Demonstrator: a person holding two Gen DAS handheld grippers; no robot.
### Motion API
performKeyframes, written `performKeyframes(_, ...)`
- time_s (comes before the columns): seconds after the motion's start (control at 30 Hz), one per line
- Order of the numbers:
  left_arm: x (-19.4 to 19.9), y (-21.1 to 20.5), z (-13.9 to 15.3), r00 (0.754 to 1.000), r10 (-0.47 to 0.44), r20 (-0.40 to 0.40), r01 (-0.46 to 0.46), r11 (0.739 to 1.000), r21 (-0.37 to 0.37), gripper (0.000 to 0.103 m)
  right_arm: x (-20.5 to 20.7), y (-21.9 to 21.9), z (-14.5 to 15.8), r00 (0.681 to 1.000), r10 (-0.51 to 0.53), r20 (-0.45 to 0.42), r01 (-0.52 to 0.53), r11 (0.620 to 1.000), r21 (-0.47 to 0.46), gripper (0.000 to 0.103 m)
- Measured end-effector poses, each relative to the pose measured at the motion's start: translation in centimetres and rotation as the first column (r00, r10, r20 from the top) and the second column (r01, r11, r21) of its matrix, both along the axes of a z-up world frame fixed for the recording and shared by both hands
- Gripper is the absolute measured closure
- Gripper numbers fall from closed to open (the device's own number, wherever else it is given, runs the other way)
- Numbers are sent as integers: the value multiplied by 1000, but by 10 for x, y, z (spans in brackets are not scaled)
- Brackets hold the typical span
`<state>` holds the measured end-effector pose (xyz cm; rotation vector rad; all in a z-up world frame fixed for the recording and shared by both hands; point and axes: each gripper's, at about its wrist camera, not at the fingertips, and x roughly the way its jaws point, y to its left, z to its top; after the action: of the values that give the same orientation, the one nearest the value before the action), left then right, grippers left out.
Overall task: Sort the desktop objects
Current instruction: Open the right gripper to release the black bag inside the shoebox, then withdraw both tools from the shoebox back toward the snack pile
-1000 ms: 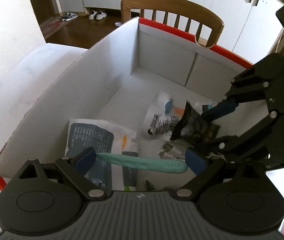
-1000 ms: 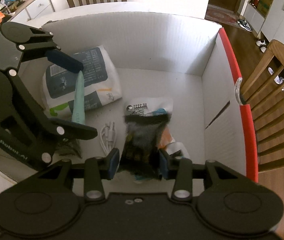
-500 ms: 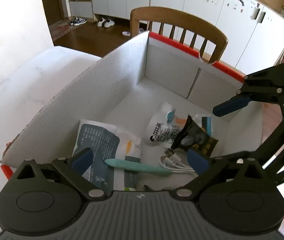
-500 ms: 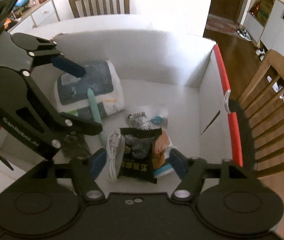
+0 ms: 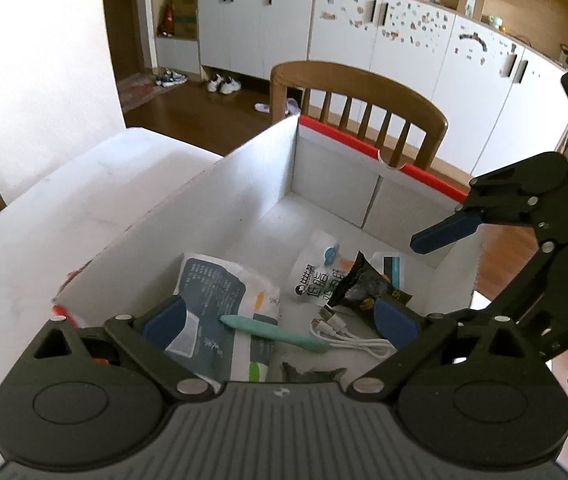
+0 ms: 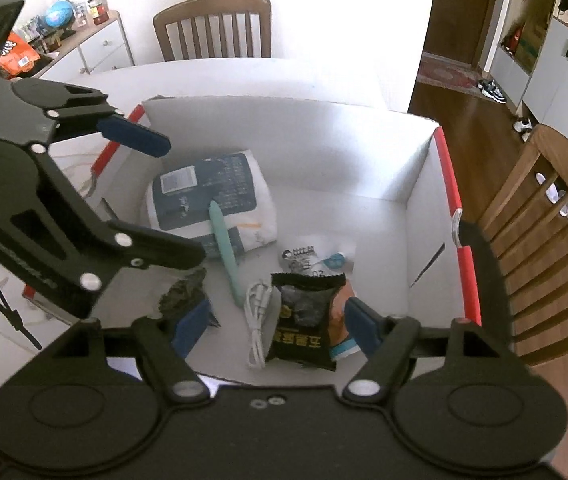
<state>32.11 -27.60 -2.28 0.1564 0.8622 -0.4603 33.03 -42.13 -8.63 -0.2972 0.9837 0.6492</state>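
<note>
- Left wrist view: the left gripper (image 5: 279, 318) hangs above the white box (image 5: 219, 208), fingers released, the teal pen (image 5: 273, 333) lying below across a blue-white packet (image 5: 219, 292).
- Right gripper (image 6: 277, 322) fingers spread, empty; black snack bag (image 6: 306, 318) rests beside a white cable (image 6: 257, 320).

In the white cardboard box (image 6: 364, 148): teal pen (image 6: 225, 252) atop the tissue pack (image 6: 211, 200), frame centre; black snack packet (image 6: 304, 320) lower centre, beside the white cable (image 6: 257, 320).
</note>
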Motion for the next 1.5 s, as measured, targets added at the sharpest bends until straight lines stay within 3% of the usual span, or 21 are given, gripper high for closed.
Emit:
performKeyframes(0.37,-52,40,21,988,134,78,-128,989,-80,2,-25,19,21,999,23,41,-25,998,52,28)
performKeyframes(0.83,-128,103,41,958,222,181,-200,971,-132,2,-74,75,46,995,35,95,-44,995,93,28)
performKeyframes(1.13,-166,162,45,945,264,194,-241,961,-135,2,-110,124,52,993,57,99,-69,991,114,28)
performKeyframes(1.5,-202,223,29,933,319,165,-299,944,-138,2,-149,184,44,992,77,98,-90,987,136,28)
